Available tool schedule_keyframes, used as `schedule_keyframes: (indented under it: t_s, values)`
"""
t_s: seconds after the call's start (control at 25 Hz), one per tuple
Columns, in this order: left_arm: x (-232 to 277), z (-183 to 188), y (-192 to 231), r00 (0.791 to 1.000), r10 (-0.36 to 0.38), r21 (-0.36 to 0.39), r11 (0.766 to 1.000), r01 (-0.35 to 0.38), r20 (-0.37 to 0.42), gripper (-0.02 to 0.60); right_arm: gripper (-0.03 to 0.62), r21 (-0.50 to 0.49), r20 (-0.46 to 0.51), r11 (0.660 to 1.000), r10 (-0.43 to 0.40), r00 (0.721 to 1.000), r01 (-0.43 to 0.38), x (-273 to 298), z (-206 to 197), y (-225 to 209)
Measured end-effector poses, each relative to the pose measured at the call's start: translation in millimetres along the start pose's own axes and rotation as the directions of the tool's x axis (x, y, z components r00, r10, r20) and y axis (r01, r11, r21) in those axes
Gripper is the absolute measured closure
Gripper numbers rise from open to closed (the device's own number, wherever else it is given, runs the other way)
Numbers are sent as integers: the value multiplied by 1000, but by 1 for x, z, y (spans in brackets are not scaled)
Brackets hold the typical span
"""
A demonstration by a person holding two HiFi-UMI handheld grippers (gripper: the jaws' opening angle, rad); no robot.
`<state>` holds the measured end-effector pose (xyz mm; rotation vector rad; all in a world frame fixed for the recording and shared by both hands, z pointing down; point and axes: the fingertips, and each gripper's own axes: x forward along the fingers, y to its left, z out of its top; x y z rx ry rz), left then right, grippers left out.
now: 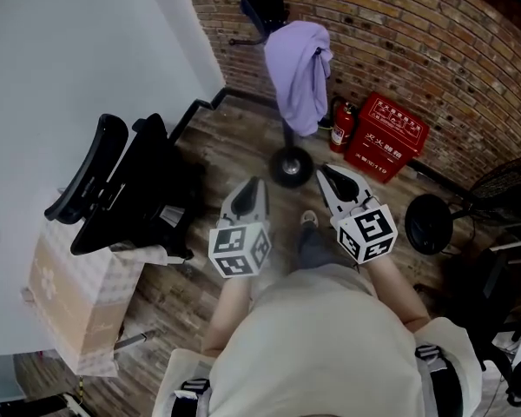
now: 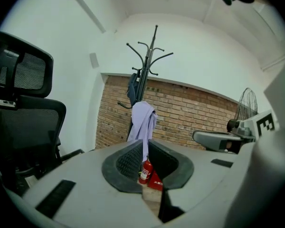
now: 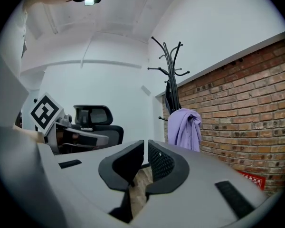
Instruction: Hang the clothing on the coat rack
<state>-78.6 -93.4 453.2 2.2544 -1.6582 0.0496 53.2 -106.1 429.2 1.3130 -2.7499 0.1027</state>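
Left claw (image 1: 257, 183) and right claw (image 1: 326, 175) are both closed and empty, held apart from the black metal coat rack (image 1: 291, 165), probably because the lilac fabric garment (image 1: 300, 72) already hangs draped there.

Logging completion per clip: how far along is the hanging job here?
Done: the purple garment hangs on the rack. In hand: nothing; the left tongs and right tongs are shut and empty. Left: no other loose clothing shows.
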Motion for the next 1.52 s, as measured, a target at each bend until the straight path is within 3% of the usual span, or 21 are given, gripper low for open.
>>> schedule_keyframes:
  t_s: [1.52]
  values:
    - [-8,-8,0,1000,-6,-25,1000,5,-16,546,594,-10,8,1000,-4,1000,4,-8,-7,8]
